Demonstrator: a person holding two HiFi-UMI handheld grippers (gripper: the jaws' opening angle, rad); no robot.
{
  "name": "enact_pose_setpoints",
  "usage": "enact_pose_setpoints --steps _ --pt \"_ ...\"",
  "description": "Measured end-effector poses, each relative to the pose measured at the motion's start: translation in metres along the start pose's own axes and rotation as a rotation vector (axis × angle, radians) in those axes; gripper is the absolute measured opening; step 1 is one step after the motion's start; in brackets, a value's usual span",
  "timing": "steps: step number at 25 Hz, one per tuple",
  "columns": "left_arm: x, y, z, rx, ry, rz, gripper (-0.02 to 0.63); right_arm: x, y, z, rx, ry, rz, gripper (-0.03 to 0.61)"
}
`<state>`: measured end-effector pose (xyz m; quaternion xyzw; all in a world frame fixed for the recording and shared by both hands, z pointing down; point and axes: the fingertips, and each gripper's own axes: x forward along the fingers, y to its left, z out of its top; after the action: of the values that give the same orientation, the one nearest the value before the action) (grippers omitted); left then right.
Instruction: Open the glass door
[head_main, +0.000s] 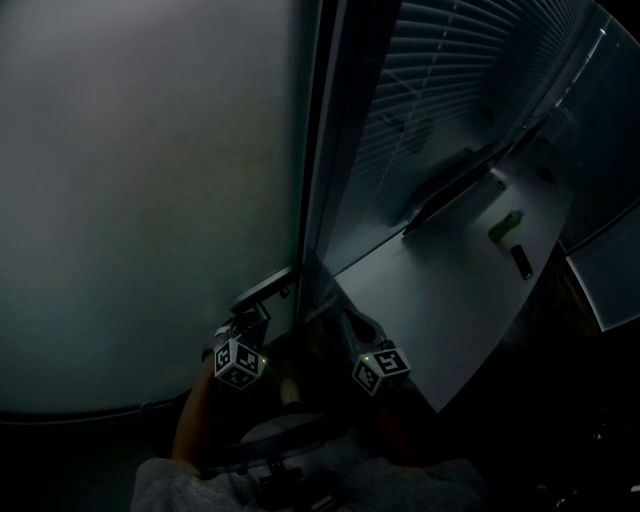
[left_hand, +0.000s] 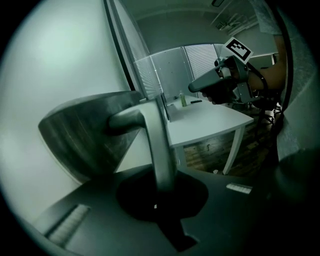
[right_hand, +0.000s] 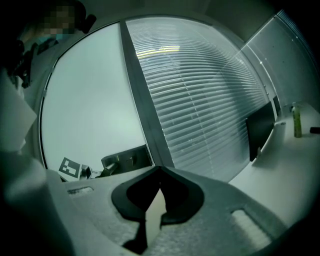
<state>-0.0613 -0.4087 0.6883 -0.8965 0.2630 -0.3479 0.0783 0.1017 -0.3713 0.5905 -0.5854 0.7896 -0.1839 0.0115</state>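
The frosted glass door (head_main: 150, 200), a smooth matte pane, meets its dark frame (head_main: 325, 150) just right of the lever handle (left_hand: 159, 145), a rounded brushed-metal bar on a flat plate (left_hand: 85, 135). The left gripper (left_hand: 159, 189) clamps its jaws on the handle's end; pressing fully down before pulling, grip square, should stop the smooth metal slipping. Right of the handle, the right gripper (right_hand: 159, 172) has its jaws closed on nothing.

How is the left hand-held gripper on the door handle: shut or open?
Shut. The left hand-held gripper is clamped on the door handle; its metal lever runs down between the jaws.
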Motion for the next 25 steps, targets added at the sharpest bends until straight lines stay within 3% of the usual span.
enact_pose_setpoints --steps 25 --pt "-0.027 -0.035 0.013 0.037 0.016 0.044 -0.002 -0.059 -0.006 0.005 0.001 -0.004 -0.005 0.002"
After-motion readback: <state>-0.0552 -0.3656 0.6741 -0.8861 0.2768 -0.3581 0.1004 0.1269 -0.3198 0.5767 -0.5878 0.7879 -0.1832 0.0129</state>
